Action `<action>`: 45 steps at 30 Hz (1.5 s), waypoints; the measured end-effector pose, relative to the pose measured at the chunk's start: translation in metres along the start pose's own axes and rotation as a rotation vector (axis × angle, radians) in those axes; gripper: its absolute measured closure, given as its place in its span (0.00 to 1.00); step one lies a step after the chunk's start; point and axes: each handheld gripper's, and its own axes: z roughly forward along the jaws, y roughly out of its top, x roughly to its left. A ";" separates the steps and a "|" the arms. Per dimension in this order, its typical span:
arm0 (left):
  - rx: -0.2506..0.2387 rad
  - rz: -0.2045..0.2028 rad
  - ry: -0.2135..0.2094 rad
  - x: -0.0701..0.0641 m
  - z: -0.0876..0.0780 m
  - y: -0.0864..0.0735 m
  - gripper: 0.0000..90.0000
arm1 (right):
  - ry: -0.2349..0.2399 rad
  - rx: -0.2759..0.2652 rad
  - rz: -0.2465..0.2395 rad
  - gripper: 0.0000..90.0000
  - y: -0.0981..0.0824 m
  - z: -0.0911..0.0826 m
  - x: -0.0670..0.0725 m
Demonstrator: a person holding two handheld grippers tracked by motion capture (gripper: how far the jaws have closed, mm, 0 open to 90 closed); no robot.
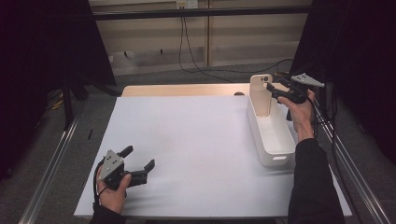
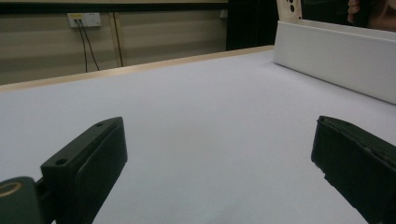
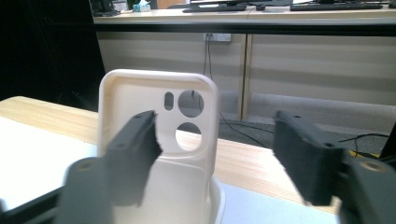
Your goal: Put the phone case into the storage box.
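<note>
Phone case (image 1: 260, 95) is standing upright at the far end of the white bin (image 1: 272, 140), leaning against the end wall with its camera cutouts up top. My right gripper (image 1: 272, 88) is right beside it with the jaws spread wide and nothing between them. In the right gripper view the case (image 3: 159, 140) sits partly behind my left-hand jaw rather than centred in the gap, so I'm not lined up for a clean pinch.

Left gripper (image 1: 140, 163) is parked near my edge of the white table (image 1: 196, 140), well apart from the bin, jaws also wide open and empty. In the left gripper view there's bare tabletop between them, with the bin's long wall (image 2: 336, 56) off in the distance.

My take on doing this bit well: slide the right gripper sideways until the case's edges sit between both pads, then close across the narrow width, not the flat face. It looks like soft flexible plastic, so I'd guess a hard squeeze would just bow it and let it pop out. Grabbing below the camera holes seems safer, since there's more material there. Also watch the bin rim, because a jaw catching it could drag the whole bin along. Left hand could steady the bin if needed.
</note>
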 end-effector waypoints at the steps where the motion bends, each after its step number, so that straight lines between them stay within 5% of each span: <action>1: -0.001 -0.002 0.001 0.000 0.000 0.000 0.04 | 0.006 -0.002 0.006 0.27 0.001 -0.001 0.001; 12: -0.008 -0.006 0.002 0.001 -0.003 -0.001 0.04 | -0.019 -0.002 0.030 0.00 0.005 -0.004 0.007; 29: -0.023 -0.038 -0.016 0.001 -0.004 0.000 0.04 | -0.010 -0.032 0.010 0.00 0.004 -0.029 0.017; 34: -0.036 -0.039 -0.002 0.002 -0.005 0.001 0.04 | -0.015 -0.040 0.038 0.00 0.003 -0.035 0.017; 45: -0.053 -0.036 0.023 0.002 -0.006 0.001 0.03 | -0.005 -0.060 0.010 0.00 0.008 -0.055 0.026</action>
